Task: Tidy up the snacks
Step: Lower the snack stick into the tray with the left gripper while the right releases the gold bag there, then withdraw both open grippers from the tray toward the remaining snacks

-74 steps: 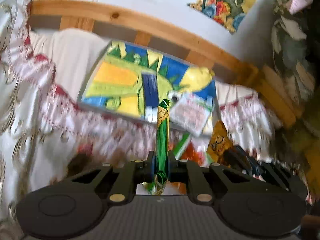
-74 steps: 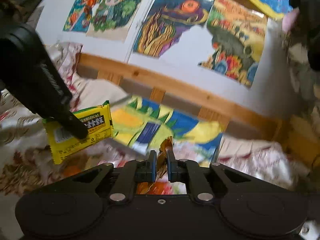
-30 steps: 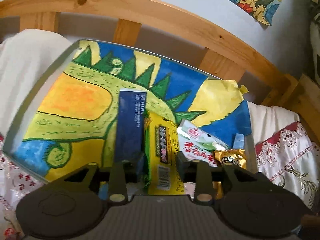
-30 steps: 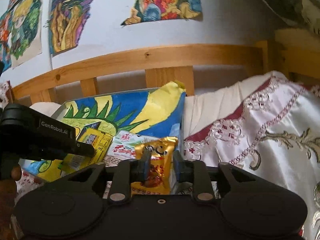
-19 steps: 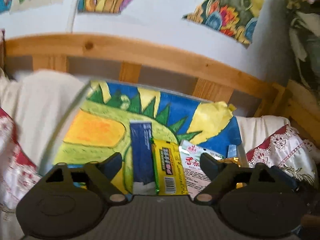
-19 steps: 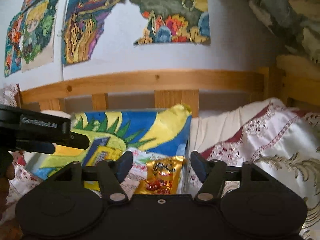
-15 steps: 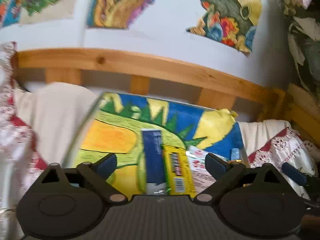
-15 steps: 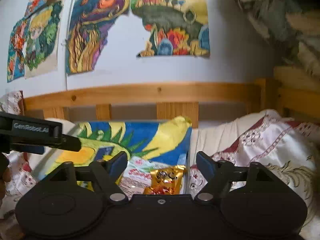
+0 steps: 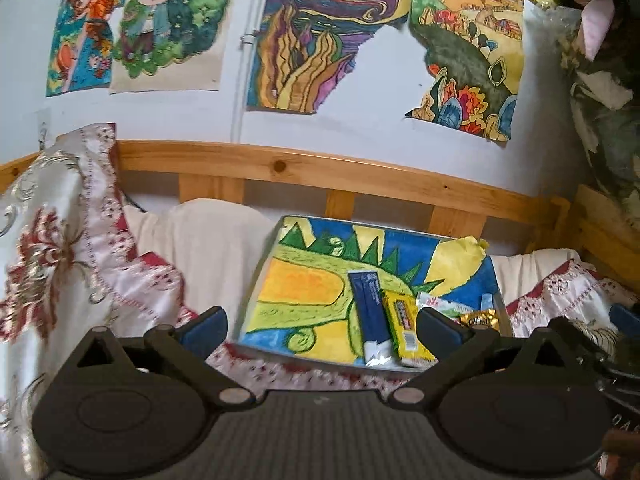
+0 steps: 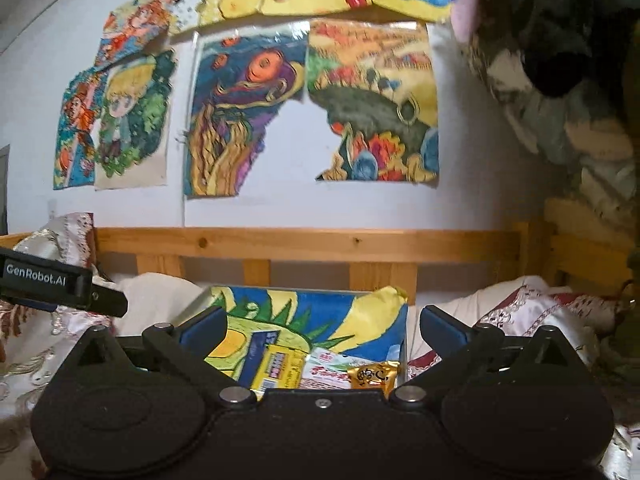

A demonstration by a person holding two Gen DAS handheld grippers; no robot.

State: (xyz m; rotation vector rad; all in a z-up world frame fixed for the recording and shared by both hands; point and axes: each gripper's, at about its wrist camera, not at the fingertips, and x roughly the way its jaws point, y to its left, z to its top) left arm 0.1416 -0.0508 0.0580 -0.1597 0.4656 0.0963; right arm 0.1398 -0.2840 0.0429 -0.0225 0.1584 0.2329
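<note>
Four snacks lie in a row along the tray's (image 9: 264, 276) near edge toward its right corner: blue bar (image 9: 370, 312), yellow pack (image 9: 402, 326), white packet (image 9: 440, 305), gold packet (image 9: 478, 317). Left claw (image 9: 320, 326) and right claw (image 10: 322, 330) have just been opening; both gape wide, empty. Any leftover snacks are out of view.

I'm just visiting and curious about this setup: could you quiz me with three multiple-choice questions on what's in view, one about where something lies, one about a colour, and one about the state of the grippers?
1. Where do the snack packets lie?
A. In the tray with the dinosaur drawing
B. On the wooden rail
C. On the wall

2. What colour is the long packet furthest left in the row?
A. Red
B. Dark blue
C. White

3. How do the left gripper's jaws stand?
A. Shut on a packet
B. Shut and empty
C. Wide open and empty

Answers:
1 A: the packets sit in the tray.
2 B: the dark blue packet lies left of the yellow packet.
3 C: the left gripper has just opened, with nothing between its jaws.
</note>
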